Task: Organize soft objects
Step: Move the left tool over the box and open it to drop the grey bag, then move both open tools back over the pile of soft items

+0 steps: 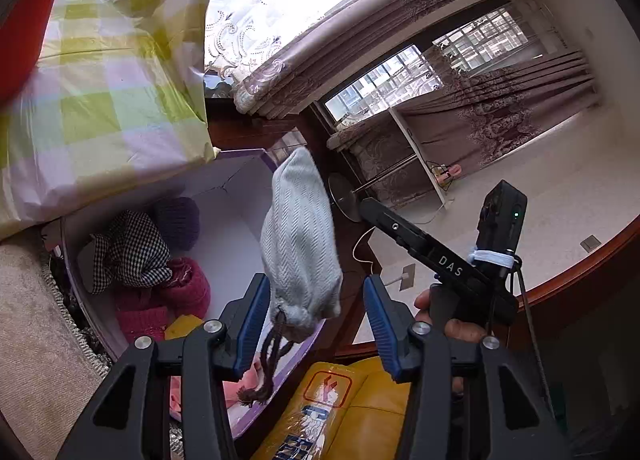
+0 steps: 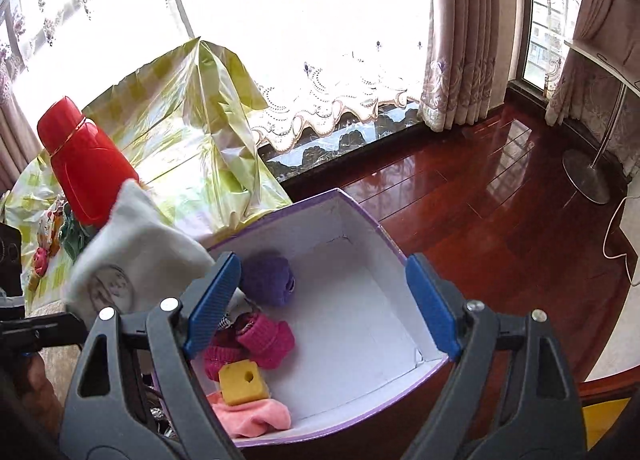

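A purple box with a white inside (image 1: 240, 195) (image 2: 360, 292) holds a purple knit piece (image 2: 267, 279), pink knit pieces (image 2: 264, 340), a yellow sponge block (image 2: 242, 383), a pink cloth (image 2: 252, 416) and a checked cloth (image 1: 132, 248). A pale grey knit pouch with a dark drawstring (image 1: 300, 244) is in the air between my left gripper's (image 1: 312, 328) open jaws, touching neither pad. It shows at the left in the right wrist view (image 2: 140, 252). My right gripper (image 2: 324, 304) is open and empty above the box.
A green-checked plastic bag (image 1: 104, 71) (image 2: 180, 127) and a red bottle (image 2: 86, 163) lie beside the box. A yellow packet (image 1: 336, 412) is near the front. Red wooden floor (image 2: 480, 195), curtains and a lamp stand base (image 2: 586, 175) lie beyond.
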A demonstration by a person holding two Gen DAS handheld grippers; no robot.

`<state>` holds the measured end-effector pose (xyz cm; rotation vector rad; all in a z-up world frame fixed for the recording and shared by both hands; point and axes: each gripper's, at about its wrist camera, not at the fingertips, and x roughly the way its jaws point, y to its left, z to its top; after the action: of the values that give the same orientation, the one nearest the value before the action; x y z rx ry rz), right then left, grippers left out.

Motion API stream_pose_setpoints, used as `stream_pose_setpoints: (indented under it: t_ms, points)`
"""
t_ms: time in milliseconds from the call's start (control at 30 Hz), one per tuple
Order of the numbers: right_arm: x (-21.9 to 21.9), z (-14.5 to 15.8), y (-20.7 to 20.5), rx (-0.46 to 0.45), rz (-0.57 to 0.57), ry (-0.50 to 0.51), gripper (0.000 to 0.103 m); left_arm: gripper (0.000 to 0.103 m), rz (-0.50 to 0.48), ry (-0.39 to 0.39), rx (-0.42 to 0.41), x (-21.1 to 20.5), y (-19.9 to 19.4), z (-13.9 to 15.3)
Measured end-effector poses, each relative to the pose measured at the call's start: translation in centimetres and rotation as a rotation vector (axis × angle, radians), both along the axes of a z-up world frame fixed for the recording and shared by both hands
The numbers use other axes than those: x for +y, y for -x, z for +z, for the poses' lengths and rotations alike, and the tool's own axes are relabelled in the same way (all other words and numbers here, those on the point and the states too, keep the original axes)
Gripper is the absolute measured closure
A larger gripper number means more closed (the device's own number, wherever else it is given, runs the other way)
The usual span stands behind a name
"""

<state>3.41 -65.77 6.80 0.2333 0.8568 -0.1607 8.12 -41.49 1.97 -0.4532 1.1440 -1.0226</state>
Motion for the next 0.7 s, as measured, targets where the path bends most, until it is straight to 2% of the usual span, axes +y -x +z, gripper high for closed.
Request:
stream_pose_setpoints:
  t_ms: [167,433,700]
  points:
    - [0.5,-0.8,0.1,0.022,0.015,-0.019,0.016,0.053,0.024,-0.028,0.008,1.5,-0.1,-0.8]
    - [3.6,-1.8,-0.6,0.036,0.089,-0.065,0.016,0.053,0.092,-0.047,-0.062,4.8,0.5,0.7]
    - [9.3,-2.2,-2.3,0.037,0.201,-0.122,0.016,0.053,0.269,-0.119,-0.155,11.3,0.7,1.8]
